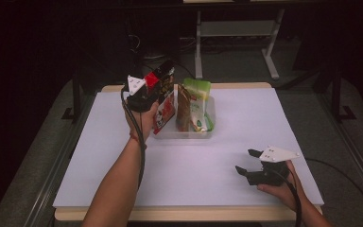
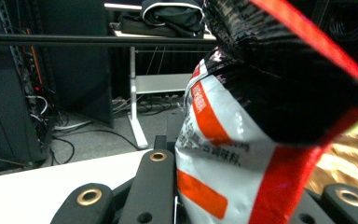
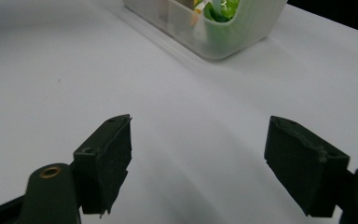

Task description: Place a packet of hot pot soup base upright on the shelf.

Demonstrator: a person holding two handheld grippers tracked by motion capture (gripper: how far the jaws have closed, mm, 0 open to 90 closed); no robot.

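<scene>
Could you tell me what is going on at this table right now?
A person works with two handheld grippers. The left gripper is shut on a black, red and white packet, holding it at the left end of a clear plastic tray that already holds a brown packet and a green packet. The right gripper rests open near the table's front edge, holding nothing.

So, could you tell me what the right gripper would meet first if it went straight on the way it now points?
The right gripper, jaws open and empty, points across bare white table toward the clear plastic bin of snack packets. Nothing lies between, so the bin's near wall probably comes first.
</scene>
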